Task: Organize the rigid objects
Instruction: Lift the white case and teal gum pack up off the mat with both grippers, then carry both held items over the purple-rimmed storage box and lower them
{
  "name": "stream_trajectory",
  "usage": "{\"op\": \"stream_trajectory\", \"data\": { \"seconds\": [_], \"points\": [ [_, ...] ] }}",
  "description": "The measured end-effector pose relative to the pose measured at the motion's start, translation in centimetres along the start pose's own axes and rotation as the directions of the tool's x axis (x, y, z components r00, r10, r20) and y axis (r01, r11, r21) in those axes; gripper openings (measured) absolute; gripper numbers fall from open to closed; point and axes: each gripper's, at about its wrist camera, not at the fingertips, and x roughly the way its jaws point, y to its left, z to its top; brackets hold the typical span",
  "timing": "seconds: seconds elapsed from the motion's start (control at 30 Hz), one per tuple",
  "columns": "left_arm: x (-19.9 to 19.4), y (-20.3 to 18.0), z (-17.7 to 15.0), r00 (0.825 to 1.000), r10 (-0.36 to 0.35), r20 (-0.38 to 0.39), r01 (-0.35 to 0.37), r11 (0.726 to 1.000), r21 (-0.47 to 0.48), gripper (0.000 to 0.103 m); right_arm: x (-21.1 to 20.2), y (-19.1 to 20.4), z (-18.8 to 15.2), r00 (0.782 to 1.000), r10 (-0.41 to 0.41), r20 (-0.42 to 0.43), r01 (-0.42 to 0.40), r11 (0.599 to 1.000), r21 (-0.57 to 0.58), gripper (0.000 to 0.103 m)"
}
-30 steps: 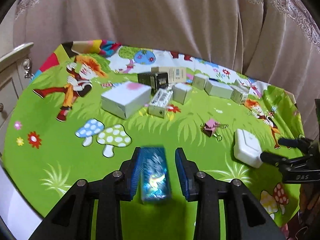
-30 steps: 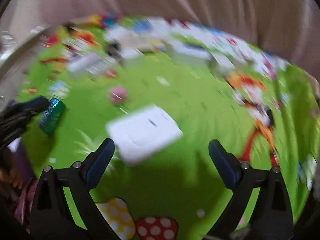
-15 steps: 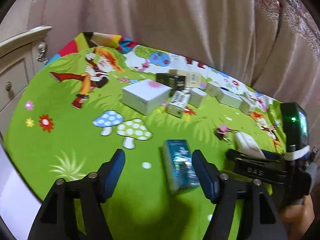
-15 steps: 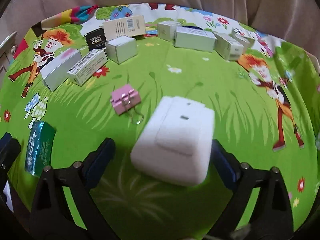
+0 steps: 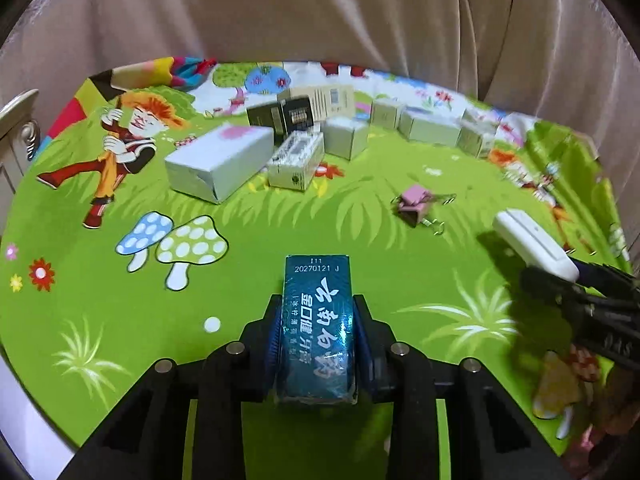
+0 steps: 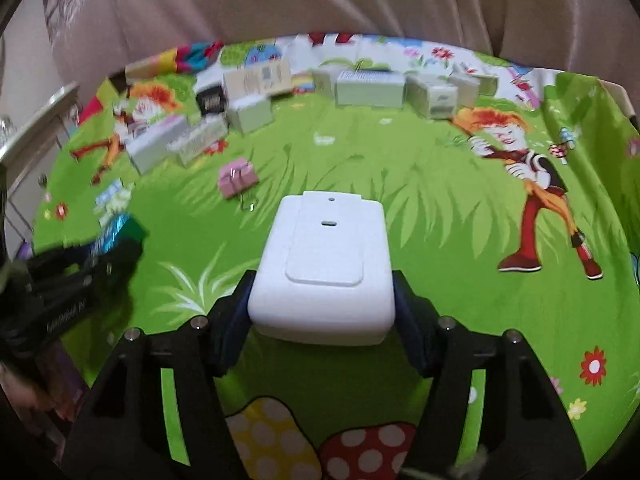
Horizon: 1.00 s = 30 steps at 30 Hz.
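The left gripper (image 5: 316, 344) is clamped on a teal box (image 5: 318, 328), its blue pads pressing the two long sides so that the printed top faces up and the far end sticks out ahead of the fingertips; holding it lengthwise like this should keep it from twisting when it is carried. The right gripper (image 6: 322, 300) has just been closing its jaws around a white plug block (image 6: 326, 264), and the pads now sit against its two flat sides near the rear end, with most of the block reaching forward past them; that looks like a grip on the widest flat faces, chosen so the smooth plastic does not slip. Both things are low over the green cartoon cloth (image 5: 100, 280), each straight in front of its own gripper. A pink binder clip (image 5: 416, 204) lies loose on the cloth ahead and to the right of the left gripper, ahead and to the left of the right one. Farther ahead of both, near the curtain (image 5: 320, 12), a row of small boxes (image 5: 312, 136) stands close together, some touching. That cluster appears to be where sorted things are gathered, so the two held pieces are probably meant to join it, the clip being left for later.
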Motion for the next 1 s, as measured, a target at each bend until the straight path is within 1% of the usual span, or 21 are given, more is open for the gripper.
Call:
{"op": "stream_trajectory", "data": {
  "seconds": [0.1, 0.17, 0.2, 0.23, 0.27, 0.3, 0.33, 0.4, 0.43, 0.5, 0.57, 0.6, 0.63, 0.7, 0.73, 0.77, 0.83, 0.87, 0.9, 0.93, 1.0],
  "points": [
    [-0.6, -0.4, 1.3, 0.994, -0.006, 0.106, 0.005, 1.0, 0.016, 0.034, -2.0, 0.2, 1.0, 0.996, -0.012, 0.09, 0.013, 1.0, -0.01, 0.068],
    [-1.9, -1.0, 2.7, 0.981, -0.021, 0.191, 0.017, 1.0, 0.024, 0.034, -4.3, 0.8, 2.1, 0.984, -0.023, 0.179, 0.029, 0.999, -0.027, 0.068],
    [-2.9, -1.4, 3.6, 0.969, -0.028, 0.244, 0.021, 0.999, 0.033, 0.034, -5.7, 1.2, 2.7, 0.973, -0.033, 0.229, 0.043, 0.998, -0.039, 0.068],
    [-3.9, -1.8, 4.4, 0.957, -0.036, 0.287, 0.025, 0.999, 0.041, 0.034, -7.7, 1.9, 3.6, 0.952, -0.047, 0.303, 0.068, 0.996, -0.059, 0.068],
    [-4.9, -2.1, 5.1, 0.945, -0.042, 0.324, 0.028, 0.999, 0.047, 0.034, -8.8, 2.2, 4.1, 0.938, -0.054, 0.344, 0.083, 0.994, -0.071, 0.068],
    [-6.0, -2.6, 5.7, 0.932, -0.047, 0.36, 0.03, 0.998, 0.053, 0.034, -10.9, 2.9, 5.0, 0.909, -0.062, 0.413, 0.108, 0.99, -0.089, 0.068],
    [-7.3, -3.0, 6.4, 0.908, -0.056, 0.414, 0.034, 0.998, 0.062, 0.034, -12.2, 3.3, 5.5, 0.888, -0.066, 0.455, 0.123, 0.987, -0.098, 0.068],
    [-9.7, -3.6, 7.1, 0.877, -0.054, 0.478, 0.021, 0.997, 0.072, 0.034, -15.0, 4.4, 6.7, 0.837, -0.073, 0.542, 0.161, 0.98, -0.116, 0.068],
    [-11.2, -3.8, 7.4, 0.846, -0.052, 0.531, 0.013, 0.997, 0.077, 0.034, -16.5, 5.0, 7.3, 0.805, -0.08, 0.587, 0.188, 0.974, -0.126, 0.068],
    [-13.8, -4.0, 7.3, 0.802, -0.052, 0.595, 0.007, 0.997, 0.077, 0.034, -18.9, 5.8, 8.1, 0.752, -0.084, 0.654, 0.223, 0.966, -0.133, 0.068],
    [-15.2, -4.0, 7.4, 0.749, -0.047, 0.661, -0.005, 0.997, 0.077, 0.034, -21.2, 6.7, 8.5, 0.69, -0.088, 0.718, 0.258, 0.957, -0.131, 0.068],
    [-15.7, -4.0, 7.5, 0.723, -0.043, 0.689, -0.012, 0.997, 0.075, 0.034, -21.9, 6.9, 8.6, 0.667, -0.088, 0.739, 0.271, 0.954, -0.131, 0.068],
    [-16.0, -4.0, 7.5, 0.708, -0.039, 0.705, -0.02, 0.997, 0.075, 0.034, -22.9, 7.4, 8.7, 0.638, -0.089, 0.765, 0.29, 0.948, -0.131, 0.068],
    [-16.0, -3.9, 7.5, 0.691, -0.037, 0.722, -0.026, 0.997, 0.075, 0.034, -24.2, 8.0, 8.6, 0.615, -0.083, 0.784, 0.304, 0.942, -0.139, 0.068],
    [-15.9, -3.7, 7.4, 0.687, -0.036, 0.726, -0.025, 0.997, 0.073, 0.034, -24.6, 8.4, 8.7, 0.611, -0.073, 0.788, 0.302, 0.942, -0.147, 0.068],
    [-15.5, -3.5, 7.3, 0.689, -0.035, 0.724, -0.023, 0.997, 0.07, 0.034, -25.0, 8.7, 8.6, 0.612, -0.066, 0.788, 0.3, 0.942, -0.154, 0.068],
    [-14.7, -2.9, 6.9, 0.701, -0.034, 0.712, -0.015, 0.998, 0.062, 0.034, -24.9, 9.4, 8.6, 0.628, -0.048, 0.777, 0.294, 0.939, -0.179, 0.068],
    [-14.5, -2.5, 6.7, 0.708, -0.033, 0.705, -0.01, 0.998, 0.056, 0.034, -24.9, 9.7, 8.5, 0.639, -0.044, 0.768, 0.291, 0.938, -0.189, 0.068],
    [-13.7, -1.9, 6.3, 0.721, -0.029, 0.693, -0.005, 0.999, 0.047, 0.034, -24.7, 10.2, 8.4, 0.657, -0.031, 0.753, 0.282, 0.937, -0.207, 0.068],
    [-13.3, -1.6, 6.4, 0.728, -0.025, 0.685, -0.005, 0.999, 0.041, 0.034, -24.2, 10.7, 8.4, 0.68, -0.011, 0.733, 0.262, 0.937, -0.23, 0.068],
    [-12.4, 0.0, 5.7, 0.749, -0.012, 0.663, 0.004, 1.0, 0.014, 0.034, -23.3, 11.7, 8.2, 0.715, 0.027, 0.699, 0.227, 0.936, -0.269, 0.068]
  ]
}}
